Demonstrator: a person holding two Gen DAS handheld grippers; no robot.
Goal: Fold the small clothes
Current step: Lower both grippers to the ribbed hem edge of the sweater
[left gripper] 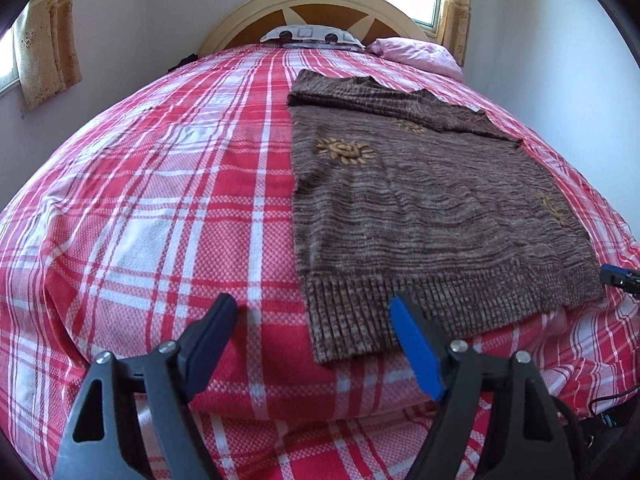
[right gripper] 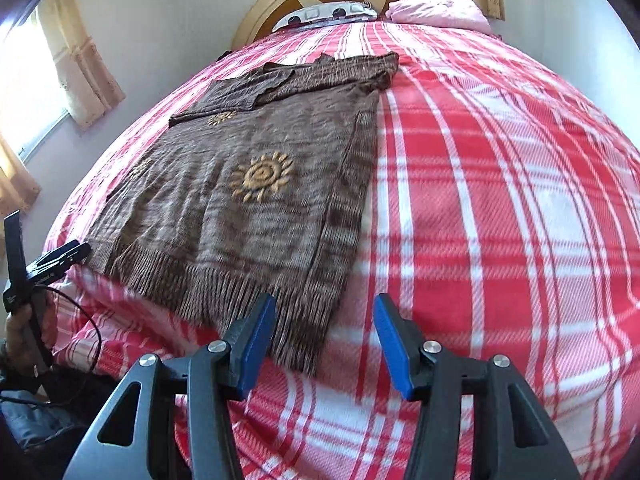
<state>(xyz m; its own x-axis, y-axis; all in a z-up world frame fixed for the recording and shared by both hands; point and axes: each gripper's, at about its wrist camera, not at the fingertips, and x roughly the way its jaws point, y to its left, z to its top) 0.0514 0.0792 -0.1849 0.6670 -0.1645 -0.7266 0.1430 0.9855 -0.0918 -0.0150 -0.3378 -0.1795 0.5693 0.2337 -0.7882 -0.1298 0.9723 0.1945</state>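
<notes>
A brown knitted sweater (left gripper: 432, 208) with yellow sun motifs lies flat on the red plaid bedspread (left gripper: 160, 216), its ribbed hem toward me at the bed's near edge. My left gripper (left gripper: 312, 307) is open over the hem's left corner, and the blue-padded finger (left gripper: 416, 352) overlaps the ribbing. In the right wrist view the sweater (right gripper: 256, 208) fills the left half. My right gripper (right gripper: 326, 305) is open around the hem's right corner, with no pad pressing on it. The left gripper (right gripper: 60, 258) also shows at the left edge there, held by a hand (right gripper: 18, 324).
A wooden headboard (left gripper: 320, 12), a patterned pillow (left gripper: 312, 36) and a pink pillow (left gripper: 416, 54) are at the far end. Walls and curtained windows stand close on both sides. Bare bedspread (right gripper: 500, 200) lies right of the sweater. A black cable (right gripper: 86, 320) hangs at the near edge.
</notes>
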